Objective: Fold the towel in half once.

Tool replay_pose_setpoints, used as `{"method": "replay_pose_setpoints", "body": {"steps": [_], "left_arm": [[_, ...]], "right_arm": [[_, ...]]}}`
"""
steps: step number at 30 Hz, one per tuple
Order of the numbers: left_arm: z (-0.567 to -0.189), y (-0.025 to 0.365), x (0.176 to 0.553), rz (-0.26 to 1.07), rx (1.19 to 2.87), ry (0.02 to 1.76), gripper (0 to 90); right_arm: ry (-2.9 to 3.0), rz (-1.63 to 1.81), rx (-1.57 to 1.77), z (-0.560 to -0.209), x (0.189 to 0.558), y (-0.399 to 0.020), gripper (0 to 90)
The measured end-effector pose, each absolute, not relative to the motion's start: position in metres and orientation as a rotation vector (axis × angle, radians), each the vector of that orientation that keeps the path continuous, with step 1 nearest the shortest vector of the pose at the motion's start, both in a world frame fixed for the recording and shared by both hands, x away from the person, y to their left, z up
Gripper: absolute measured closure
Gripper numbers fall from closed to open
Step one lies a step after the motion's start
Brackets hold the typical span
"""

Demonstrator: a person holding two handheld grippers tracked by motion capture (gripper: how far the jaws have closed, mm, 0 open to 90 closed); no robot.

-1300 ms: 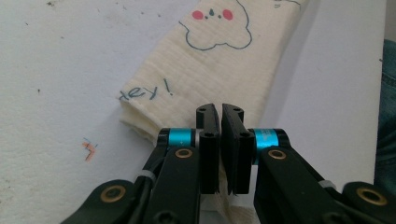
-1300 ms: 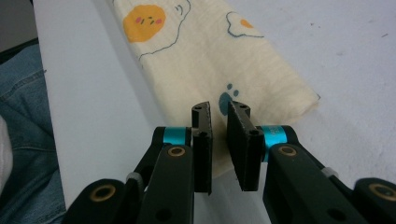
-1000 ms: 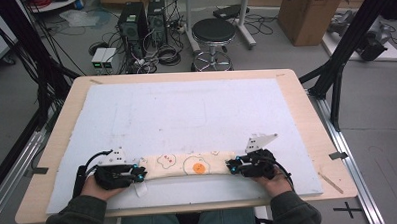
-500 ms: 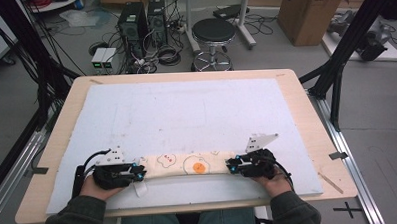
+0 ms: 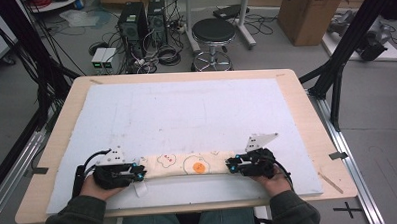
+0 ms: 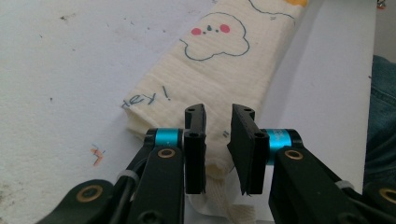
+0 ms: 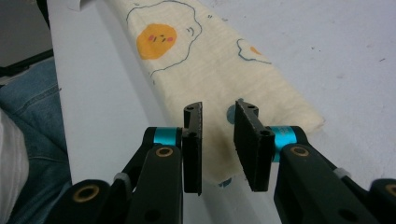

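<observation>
a wooden table [image 5: 306, 105] carries a white foam board [image 5: 196, 112]; a folded printed cloth [image 5: 188, 164] lies on it

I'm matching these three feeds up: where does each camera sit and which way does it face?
High view: above the person's side, looking forward and down on the table; forearms, both grippers.
Left gripper view: on the left gripper, facing along the folded cloth.
Right gripper view: on the right gripper, facing the cloth's other end.
All share the cloth.

Both hands rest low, left tool [image 5: 138, 173] and right tool [image 5: 232, 166] slightly parted, facing inward.
</observation>
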State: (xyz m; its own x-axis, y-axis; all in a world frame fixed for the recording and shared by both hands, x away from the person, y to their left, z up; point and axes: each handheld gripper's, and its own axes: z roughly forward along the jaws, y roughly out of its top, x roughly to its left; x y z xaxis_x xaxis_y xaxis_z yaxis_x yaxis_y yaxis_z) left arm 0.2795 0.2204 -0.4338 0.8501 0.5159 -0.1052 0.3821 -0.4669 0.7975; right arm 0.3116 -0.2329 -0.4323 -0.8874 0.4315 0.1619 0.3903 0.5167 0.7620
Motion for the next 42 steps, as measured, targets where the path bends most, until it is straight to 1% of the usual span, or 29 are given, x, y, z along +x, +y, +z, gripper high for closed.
{"method": "replay_pose_setpoints", "body": {"steps": [42], "left_arm": [[-0.4325,0.22,0.2799,0.191,2.111,0.64,74.1]], "right_arm": [[2.675,1.358,0.745,-0.4313,0.3131,-0.233,71.4]]}}
